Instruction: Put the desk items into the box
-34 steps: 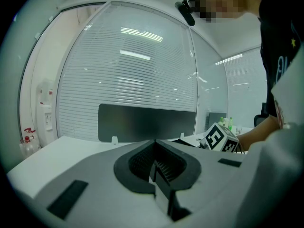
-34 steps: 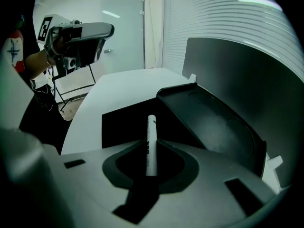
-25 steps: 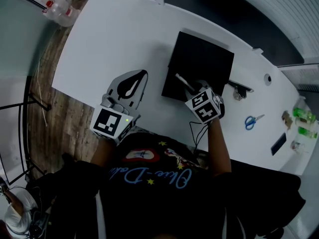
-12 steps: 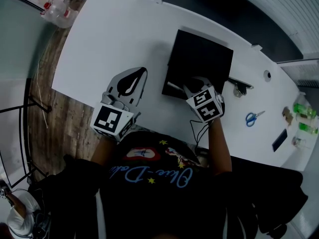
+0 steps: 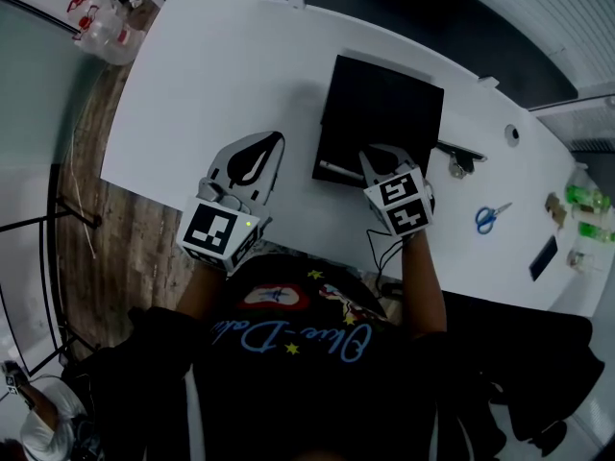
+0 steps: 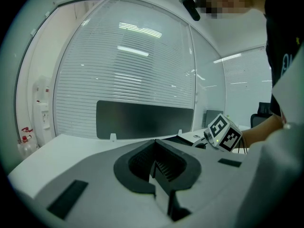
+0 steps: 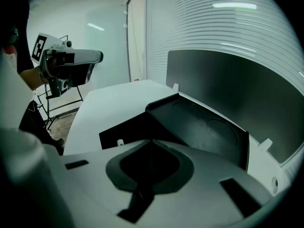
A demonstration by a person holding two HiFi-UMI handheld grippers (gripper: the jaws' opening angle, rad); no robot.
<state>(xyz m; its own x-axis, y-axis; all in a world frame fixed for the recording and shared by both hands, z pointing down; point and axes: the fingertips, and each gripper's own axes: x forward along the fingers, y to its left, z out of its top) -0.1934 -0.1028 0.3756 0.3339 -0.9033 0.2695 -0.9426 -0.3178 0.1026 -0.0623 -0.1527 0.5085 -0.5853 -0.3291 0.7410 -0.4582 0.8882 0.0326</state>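
The right gripper [image 5: 377,154] hangs over the near edge of the black box [image 5: 389,99], its jaws just drawn together with nothing between them; a pen [image 5: 336,168] lies inside the box just beside it; the left gripper [image 5: 272,144] rests clenched and empty over the white desk [image 5: 216,70]; scissors [image 5: 490,217] lie on the desk, well apart.

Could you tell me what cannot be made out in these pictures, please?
Green items at the right end of the desk: head view, too small to identify.
Box floor: head view, too dark; its near right part lies under the right gripper, whose empty jaws have just closed.
Pen: right gripper view shows only one tip; the gripper's body covers the rest.
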